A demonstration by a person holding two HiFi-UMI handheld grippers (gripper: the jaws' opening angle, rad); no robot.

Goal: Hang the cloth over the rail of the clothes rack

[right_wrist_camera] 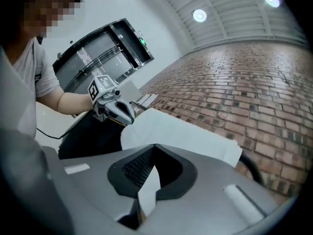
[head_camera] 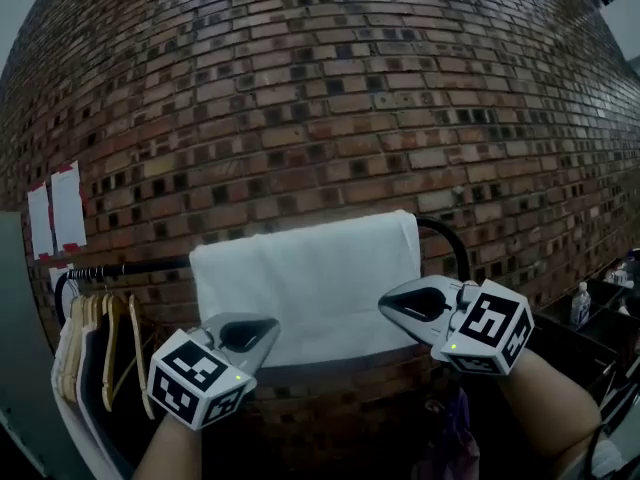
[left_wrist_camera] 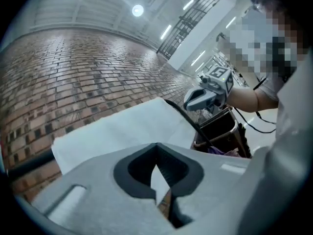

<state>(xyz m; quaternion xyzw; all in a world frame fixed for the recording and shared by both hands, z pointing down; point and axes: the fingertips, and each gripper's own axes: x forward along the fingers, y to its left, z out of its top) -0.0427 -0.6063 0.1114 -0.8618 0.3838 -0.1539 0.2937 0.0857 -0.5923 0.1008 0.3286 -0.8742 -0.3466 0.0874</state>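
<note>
A white cloth [head_camera: 310,278] hangs draped over the black rail [head_camera: 130,266] of the clothes rack, in front of a brick wall. Both grippers hover just in front of the cloth. My left gripper [head_camera: 268,326] is near its lower left edge and my right gripper [head_camera: 385,308] is at its right side. Each has its jaws shut with nothing between them. In the left gripper view the cloth [left_wrist_camera: 122,129] lies beyond the shut left gripper [left_wrist_camera: 156,146], with the right gripper [left_wrist_camera: 203,94] past it. The right gripper view shows the cloth [right_wrist_camera: 181,133] and the left gripper [right_wrist_camera: 115,106] beyond the shut right gripper [right_wrist_camera: 155,148].
Wooden hangers with garments [head_camera: 95,348] hang on the left part of the rail. Paper sheets [head_camera: 55,208] are stuck on the brick wall. The rail bends down at the right [head_camera: 450,238]. A purple item [head_camera: 450,428] lies below, and a bottle [head_camera: 580,303] stands at the far right.
</note>
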